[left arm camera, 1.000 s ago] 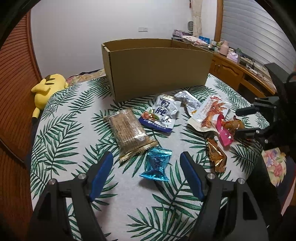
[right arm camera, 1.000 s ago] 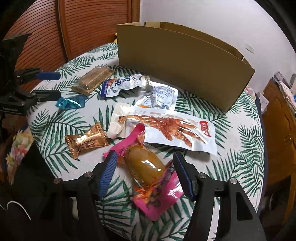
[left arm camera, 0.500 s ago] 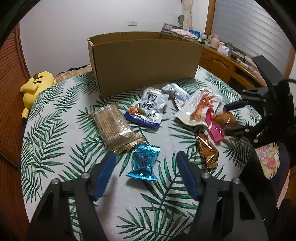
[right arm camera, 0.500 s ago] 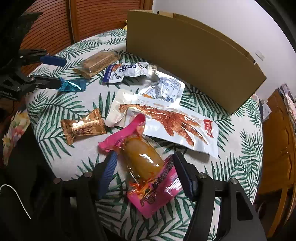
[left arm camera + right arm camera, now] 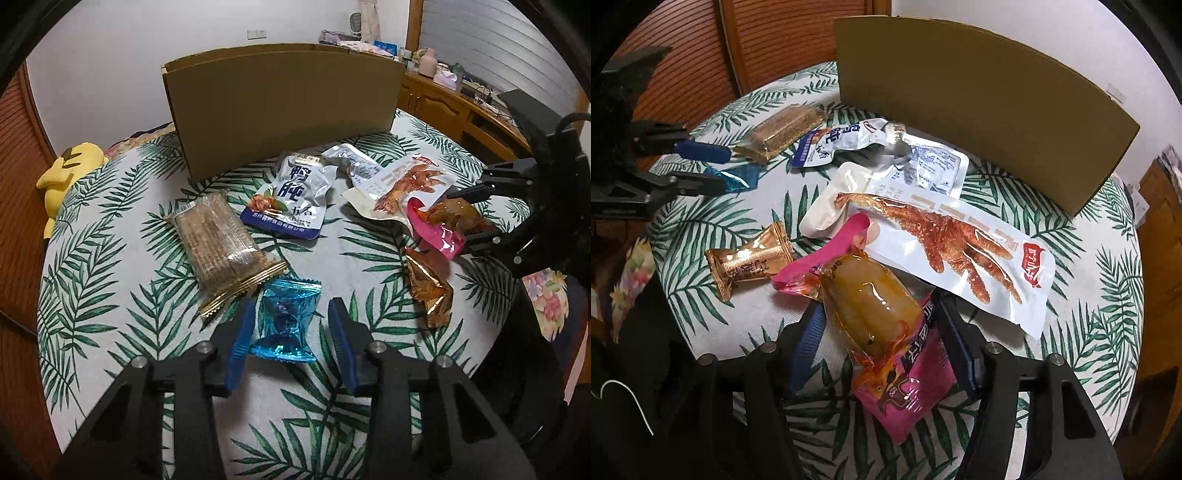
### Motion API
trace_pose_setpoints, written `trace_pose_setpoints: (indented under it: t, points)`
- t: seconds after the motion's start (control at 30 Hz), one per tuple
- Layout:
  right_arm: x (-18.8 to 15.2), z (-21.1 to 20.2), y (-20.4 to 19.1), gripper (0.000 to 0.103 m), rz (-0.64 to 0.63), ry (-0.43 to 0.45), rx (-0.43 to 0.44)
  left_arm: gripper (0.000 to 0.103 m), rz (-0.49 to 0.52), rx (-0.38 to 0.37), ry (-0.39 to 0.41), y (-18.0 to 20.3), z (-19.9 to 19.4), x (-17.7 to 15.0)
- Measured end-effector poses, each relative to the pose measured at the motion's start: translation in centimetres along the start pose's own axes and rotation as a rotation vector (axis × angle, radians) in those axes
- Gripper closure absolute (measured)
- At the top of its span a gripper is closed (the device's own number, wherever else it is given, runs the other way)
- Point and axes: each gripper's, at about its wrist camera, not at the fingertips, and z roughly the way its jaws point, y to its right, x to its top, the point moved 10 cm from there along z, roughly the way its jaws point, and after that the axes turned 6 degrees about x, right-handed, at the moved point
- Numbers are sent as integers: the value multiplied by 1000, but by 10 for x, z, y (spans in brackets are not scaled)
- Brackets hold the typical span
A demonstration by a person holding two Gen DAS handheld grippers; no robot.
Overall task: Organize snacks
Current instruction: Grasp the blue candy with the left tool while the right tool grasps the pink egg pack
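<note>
Left wrist view: cardboard box (image 5: 284, 110) stood at the far side of the leaf-print table (image 5: 110, 295), snacks scattered in front. Left gripper (image 5: 291, 332) was spread apart, straddling the blue candy (image 5: 288, 321) without touching it. Right wrist view: right gripper (image 5: 879, 347) was also parted, either side of the pink-packaged snack (image 5: 875, 314); contact unclear. Gold candy (image 5: 750, 262) lay nearby.

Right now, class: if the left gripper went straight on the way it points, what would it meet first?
The left gripper already straddles the blue candy wrapper, so that comes first. Beyond it, probably the blue-and-white pouch, though depth is unclear.
</note>
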Motion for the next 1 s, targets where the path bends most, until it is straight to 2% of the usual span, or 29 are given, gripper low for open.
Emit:
trace_pose_setpoints:
  t: [0.3, 0.4, 0.73, 1.0]
  points:
    - [-4, -9, -4, 53, -8, 28, -9, 63, -15, 1, -22, -1, 9, -7]
    - [-5, -10, -7, 54, 1, 48, -26, 68, -16, 8, -7, -2, 7, -10]
    - [-12, -24, -18, 55, 62, 140, -40, 69, -60, 10, 34, -1, 2, -12]
    - [-7, -33, -19, 55, 116, 198, -35, 70, -84, 18, 101, -2, -16, -5]
